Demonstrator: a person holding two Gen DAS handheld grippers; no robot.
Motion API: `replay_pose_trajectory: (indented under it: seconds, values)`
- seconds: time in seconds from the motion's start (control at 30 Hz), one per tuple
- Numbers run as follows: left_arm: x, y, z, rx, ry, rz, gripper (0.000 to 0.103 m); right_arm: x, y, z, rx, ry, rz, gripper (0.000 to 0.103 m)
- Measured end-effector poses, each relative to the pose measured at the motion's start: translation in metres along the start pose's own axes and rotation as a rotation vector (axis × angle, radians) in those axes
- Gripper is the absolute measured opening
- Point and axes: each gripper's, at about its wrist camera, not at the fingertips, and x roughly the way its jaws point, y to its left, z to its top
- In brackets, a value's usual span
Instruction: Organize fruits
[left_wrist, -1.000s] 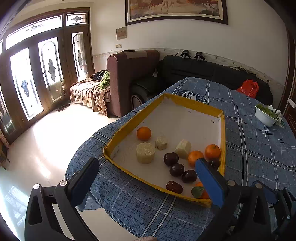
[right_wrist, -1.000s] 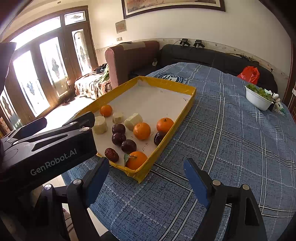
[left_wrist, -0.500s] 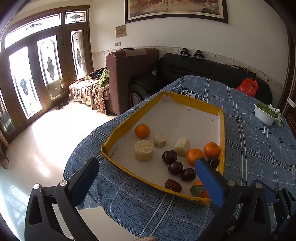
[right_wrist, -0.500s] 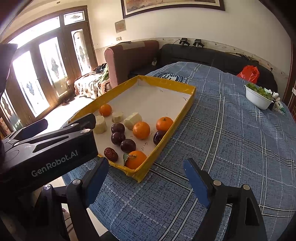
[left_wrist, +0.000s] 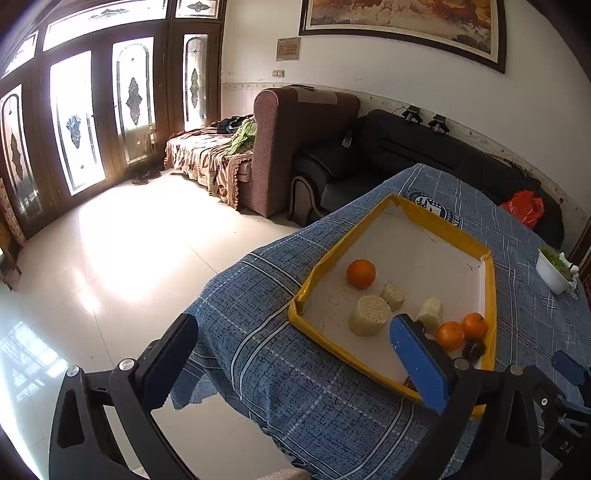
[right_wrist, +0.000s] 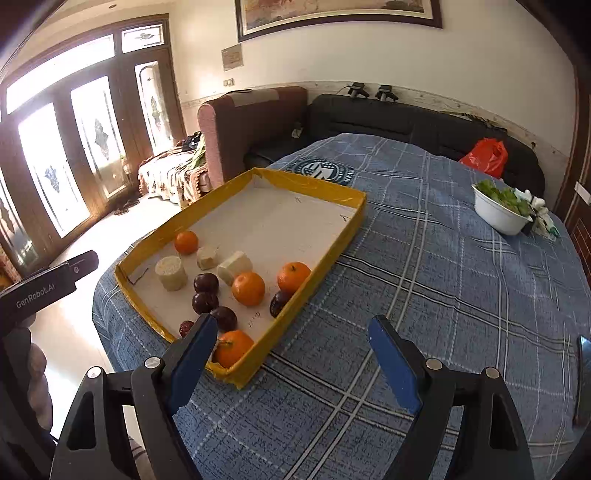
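Your left gripper (left_wrist: 295, 354) has swung leftward, pushing the yellow tray (right_wrist: 325, 194) toward the view's right; both pairs of jaws gape, empty; you're approaching, so next pick one orange (right_wrist: 248, 288) among the fruits inside; your right gripper (right_wrist: 295, 354) hovers nearby; "GenRobot.AI" is legible.

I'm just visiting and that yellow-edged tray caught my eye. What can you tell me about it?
The tray is shallow and rectangular, with low walls wrapped in what looks like yellow tape and a pale, scuffed floor bearing a few pen marks. It lies flat on the blue checked tablecloth, near the table's edge. Oranges, dark plums and pale cut chunks cluster at its near end; the far half is bare. Neither pair of tongs touches it.
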Motion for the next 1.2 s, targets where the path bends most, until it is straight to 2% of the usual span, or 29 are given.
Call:
replay_pose_trajectory:
  seconds: [0.03,0.1,0.17,0.23,0.37,0.47,0.63,0.73,0.83,1.03,1.2]
  values:
    - [0.001,0.002,0.000,-0.006,0.005,-0.012,0.103,0.006,0.005,0.006,-0.017,0.024,0.029,0.084]
    - [0.005,0.004,-0.001,-0.016,0.022,-0.040,0.103,0.024,0.017,0.013,-0.050,0.084,0.068,0.067]
    - [0.011,0.006,-0.001,-0.026,0.039,-0.063,0.103,0.047,0.029,0.021,-0.084,0.170,0.104,0.045]
    - [0.017,0.011,-0.002,-0.033,0.049,-0.069,0.103,0.067,0.042,0.021,-0.117,0.246,0.123,0.041]
    - [0.027,0.020,-0.003,-0.055,0.071,-0.077,0.103,0.109,0.067,0.015,-0.187,0.395,0.111,0.041]
    - [0.032,0.026,-0.003,-0.070,0.081,-0.081,0.103,0.135,0.071,0.022,-0.185,0.424,0.071,0.042]
    - [0.036,0.030,-0.003,-0.074,0.079,-0.085,0.103,0.142,0.061,0.048,-0.137,0.346,-0.002,0.045]
    - [0.039,0.026,-0.002,-0.065,0.078,-0.085,0.103,0.123,0.054,0.057,-0.070,0.292,0.058,0.048]
    - [0.041,0.013,-0.002,-0.034,0.081,-0.085,0.103,0.097,0.045,0.058,-0.049,0.208,0.045,0.058]
    - [0.040,-0.022,-0.008,0.048,0.079,-0.065,0.103,0.044,0.018,0.039,-0.015,0.066,-0.019,0.071]
    - [0.019,-0.055,-0.014,0.127,0.005,-0.036,0.103,0.015,0.001,0.013,-0.001,-0.024,-0.087,0.078]
